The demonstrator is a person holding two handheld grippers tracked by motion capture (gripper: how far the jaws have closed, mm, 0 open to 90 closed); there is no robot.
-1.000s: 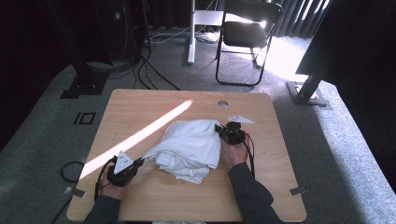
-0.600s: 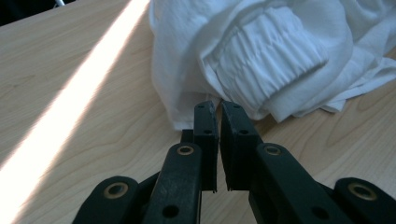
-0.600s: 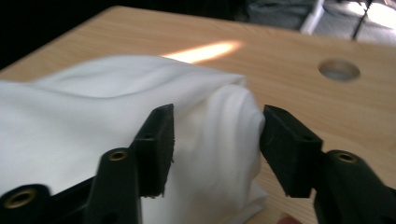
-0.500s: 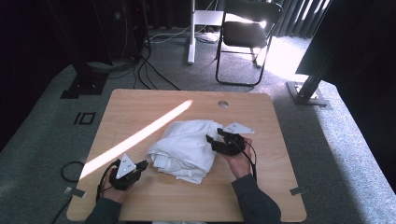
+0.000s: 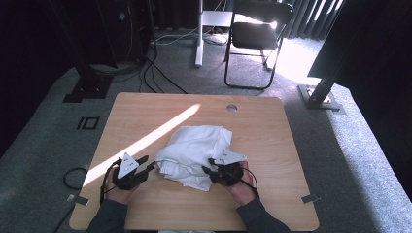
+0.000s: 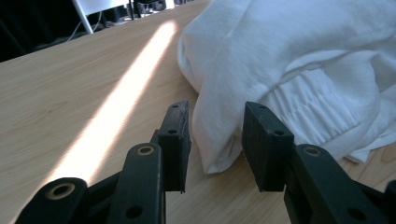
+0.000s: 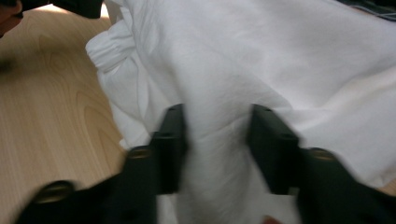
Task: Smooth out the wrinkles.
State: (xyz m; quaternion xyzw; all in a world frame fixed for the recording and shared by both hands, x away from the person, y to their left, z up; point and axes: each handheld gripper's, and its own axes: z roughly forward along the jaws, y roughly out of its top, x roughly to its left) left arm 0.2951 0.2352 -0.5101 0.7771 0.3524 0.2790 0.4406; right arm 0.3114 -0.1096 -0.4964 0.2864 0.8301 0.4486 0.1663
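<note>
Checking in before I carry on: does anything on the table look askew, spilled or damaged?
Nothing looks spilled or damaged. The white garment lies bunched and rumpled on the wooden table, not flat. The left gripper has a corner of it between open jaws; folds also sit between the right gripper jaws.

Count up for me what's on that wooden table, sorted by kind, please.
White garment, crumpled: 1
Black handheld grippers: 2, the left gripper and the right gripper, one at each side of the garment
Total: 3
</note>
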